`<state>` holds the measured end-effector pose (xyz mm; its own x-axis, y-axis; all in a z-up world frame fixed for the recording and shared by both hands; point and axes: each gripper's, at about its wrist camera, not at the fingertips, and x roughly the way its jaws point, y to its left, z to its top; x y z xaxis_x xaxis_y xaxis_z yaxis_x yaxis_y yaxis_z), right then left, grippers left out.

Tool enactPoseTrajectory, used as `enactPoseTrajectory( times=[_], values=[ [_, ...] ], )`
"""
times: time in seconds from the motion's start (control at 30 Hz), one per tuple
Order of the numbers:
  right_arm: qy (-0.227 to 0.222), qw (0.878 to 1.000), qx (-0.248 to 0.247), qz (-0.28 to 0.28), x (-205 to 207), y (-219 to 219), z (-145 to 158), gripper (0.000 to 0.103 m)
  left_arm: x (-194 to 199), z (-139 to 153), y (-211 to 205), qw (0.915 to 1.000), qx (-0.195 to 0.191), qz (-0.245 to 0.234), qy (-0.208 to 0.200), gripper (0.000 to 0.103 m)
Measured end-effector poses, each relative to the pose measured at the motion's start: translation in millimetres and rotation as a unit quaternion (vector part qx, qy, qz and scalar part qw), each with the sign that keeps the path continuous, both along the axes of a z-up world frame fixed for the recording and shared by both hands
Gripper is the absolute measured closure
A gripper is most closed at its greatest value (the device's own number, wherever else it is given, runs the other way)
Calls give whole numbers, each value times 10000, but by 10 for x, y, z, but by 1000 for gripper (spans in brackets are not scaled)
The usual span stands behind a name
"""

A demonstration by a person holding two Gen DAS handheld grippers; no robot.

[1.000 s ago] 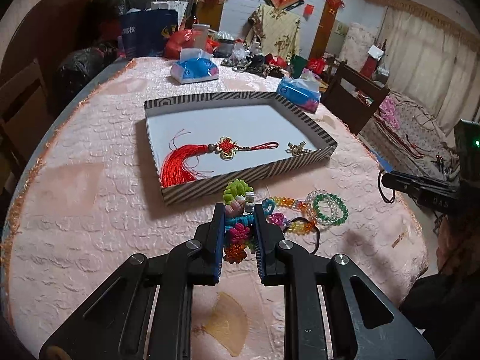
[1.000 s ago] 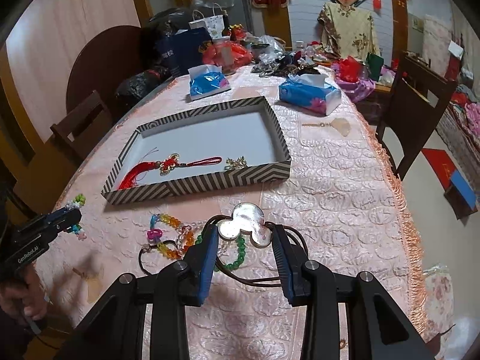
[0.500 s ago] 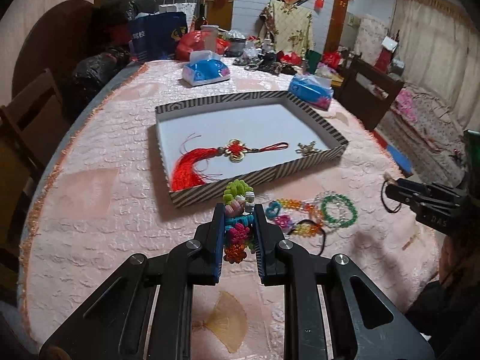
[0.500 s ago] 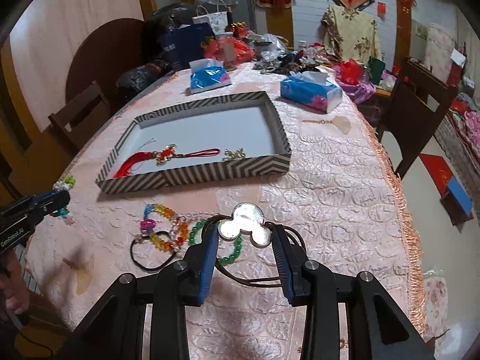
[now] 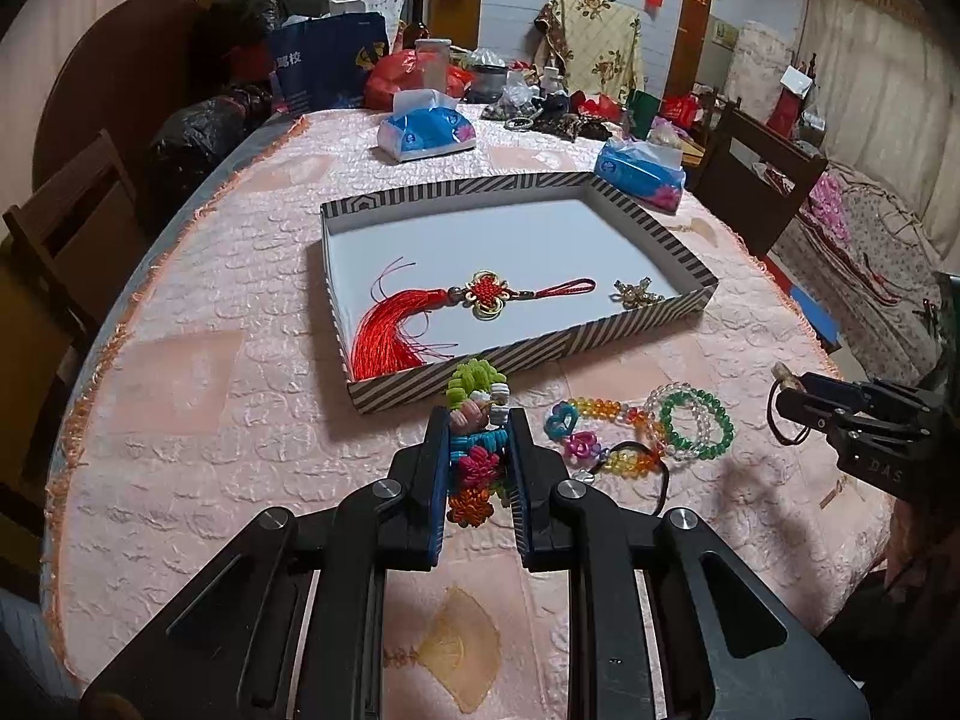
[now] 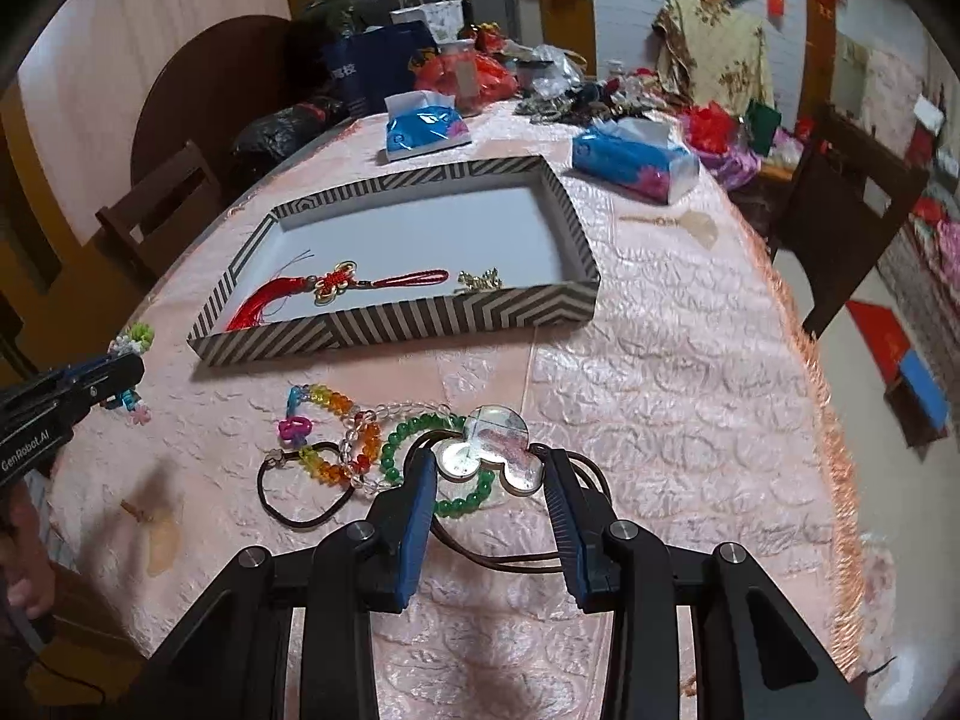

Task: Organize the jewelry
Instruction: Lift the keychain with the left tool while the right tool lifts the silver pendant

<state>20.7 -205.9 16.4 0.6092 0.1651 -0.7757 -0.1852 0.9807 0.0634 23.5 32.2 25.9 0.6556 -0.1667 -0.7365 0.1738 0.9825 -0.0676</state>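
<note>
Lying inside one striped tray (image 5: pixel 540 348): one red tassel (image 5: pixel 396 324), one gold charm (image 5: pixel 637 293).

Small gold trinket (image 5: pixel 637 293) indistinct

Left gripper (image 6: pixel 129 369) body reads "GenRobot.AI". Right gripper (image 5: pixel 786 399) body shows "DAS". Blue bag (image 5: pixel 327 63) shows "校".

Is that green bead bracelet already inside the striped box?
No, the green bead bracelet lies on the pink tablecloth in front of the striped box, beside the other bracelets.
</note>
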Motion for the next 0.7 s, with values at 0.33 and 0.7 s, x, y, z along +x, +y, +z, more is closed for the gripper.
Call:
enactPoseTrajectory(
  times=[0.33,0.7],
  values=[
    [30,10000,-11,43,33,13,5,68,26,-4,-7,10000,11,-4,-10,87],
    [83,10000,3,1,146,11,5,68,134,-32,12,9999,-129,-112,3,87]
  ],
)
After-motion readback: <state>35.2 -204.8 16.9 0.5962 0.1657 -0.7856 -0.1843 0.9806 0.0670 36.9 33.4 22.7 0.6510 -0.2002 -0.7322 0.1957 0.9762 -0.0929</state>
